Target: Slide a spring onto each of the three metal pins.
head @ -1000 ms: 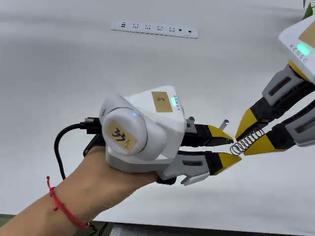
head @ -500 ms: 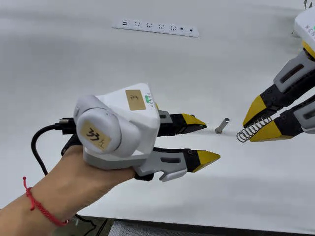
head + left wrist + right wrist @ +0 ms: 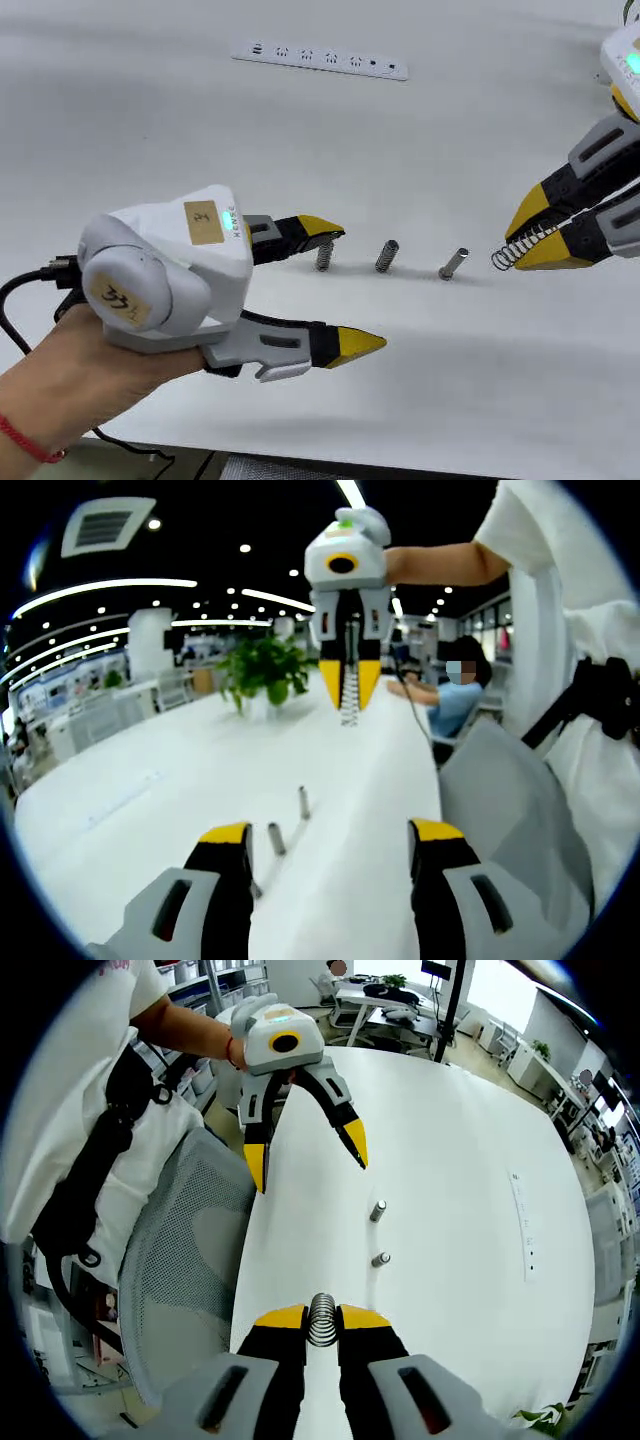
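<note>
Left claw (image 3: 362, 288) drew back, gaping; right claw (image 3: 513, 251) pinches spring (image 3: 522, 245).

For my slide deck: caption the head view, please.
Right gripper holds a spring near the bare third pin; open left gripper hovers near two spring-fitted pins.

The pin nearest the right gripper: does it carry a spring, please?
No, bare: the pin shows smooth metal; the right gripper holds a spring.

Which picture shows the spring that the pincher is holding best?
The head view: the spring lies side-on, coils clear, pinched in the right gripper. The right gripper view shows it end-on; the left gripper view shows it small and far off.
</note>
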{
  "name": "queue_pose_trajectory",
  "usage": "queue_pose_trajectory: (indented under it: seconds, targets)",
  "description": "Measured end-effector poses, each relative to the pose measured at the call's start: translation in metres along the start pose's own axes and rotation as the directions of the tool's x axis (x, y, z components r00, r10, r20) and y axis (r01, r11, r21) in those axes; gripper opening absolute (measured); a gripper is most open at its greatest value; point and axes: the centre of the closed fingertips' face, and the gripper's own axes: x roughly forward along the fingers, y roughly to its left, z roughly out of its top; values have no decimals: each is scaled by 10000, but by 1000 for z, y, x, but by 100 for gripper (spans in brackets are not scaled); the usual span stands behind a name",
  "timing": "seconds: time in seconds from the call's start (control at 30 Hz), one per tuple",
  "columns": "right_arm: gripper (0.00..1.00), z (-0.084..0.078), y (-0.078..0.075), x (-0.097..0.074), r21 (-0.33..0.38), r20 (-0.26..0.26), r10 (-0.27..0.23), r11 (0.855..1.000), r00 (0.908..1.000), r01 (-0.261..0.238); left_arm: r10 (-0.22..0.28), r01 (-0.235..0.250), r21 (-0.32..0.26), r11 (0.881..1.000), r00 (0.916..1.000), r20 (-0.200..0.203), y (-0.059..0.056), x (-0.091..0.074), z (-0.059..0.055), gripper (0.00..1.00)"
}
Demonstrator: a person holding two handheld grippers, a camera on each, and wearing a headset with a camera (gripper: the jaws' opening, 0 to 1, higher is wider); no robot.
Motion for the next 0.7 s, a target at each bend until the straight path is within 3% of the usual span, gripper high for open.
queue_pose_trajectory:
  seconds: [0.43, 0.7]
  targets:
    - [12, -22, -36, 24, 699, -264, -618, 9955, 9977, 636, 382, -381, -308, 9988, 9993, 16, 25, -14, -21, 97]
    - [12, -42, -57, 43, 957, -634, -909, 9907, 9938, 967, 366, -378, -524, 9979, 9991, -232, 28, -15, -36, 100]
